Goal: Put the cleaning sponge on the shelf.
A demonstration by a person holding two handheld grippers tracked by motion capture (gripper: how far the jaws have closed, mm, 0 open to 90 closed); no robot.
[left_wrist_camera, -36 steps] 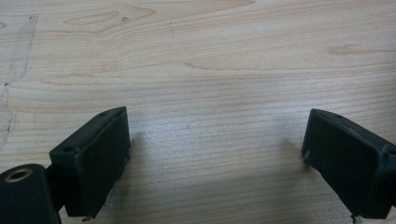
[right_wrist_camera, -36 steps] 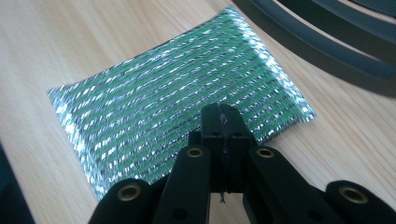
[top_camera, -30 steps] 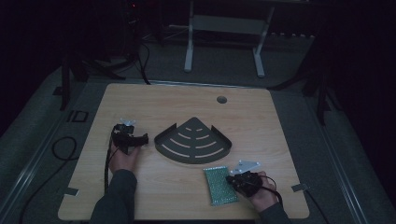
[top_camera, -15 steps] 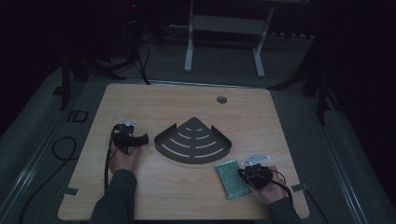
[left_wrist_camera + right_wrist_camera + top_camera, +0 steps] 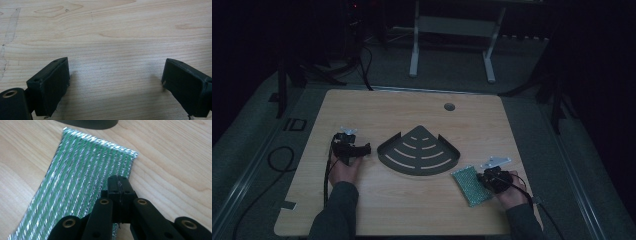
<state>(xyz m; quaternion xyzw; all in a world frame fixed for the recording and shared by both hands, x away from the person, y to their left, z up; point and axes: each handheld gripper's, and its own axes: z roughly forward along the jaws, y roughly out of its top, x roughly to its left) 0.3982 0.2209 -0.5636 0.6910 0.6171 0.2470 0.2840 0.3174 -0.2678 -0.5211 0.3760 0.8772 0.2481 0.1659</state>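
Note:
A green and silver mesh pad (image 5: 468, 187) lies flat on the wooden table (image 5: 377, 107), at the front right. My right gripper (image 5: 486, 180) is at the pad's right edge, shut on that edge. In the right gripper view the two black jaws (image 5: 119, 182) meet tightly over the border of the pad (image 5: 85, 170). A dark fan-shaped slotted rack (image 5: 419, 151) sits at the table's middle. To the left of the rack my left gripper (image 5: 362, 149) rests low on the table, pointing right. Its jaws (image 5: 115, 82) stand wide open over bare wood.
The rack's dark rim (image 5: 87, 123) lies just beyond the pad's far end. A round cable hole (image 5: 449, 106) is in the table's far part. A metal stand (image 5: 452, 30) is on the floor behind the table. A cable loop (image 5: 279, 155) lies off the left edge.
My right gripper has slid to the right along the front of the table, and the green pad came with it. The left gripper has stayed where it was.

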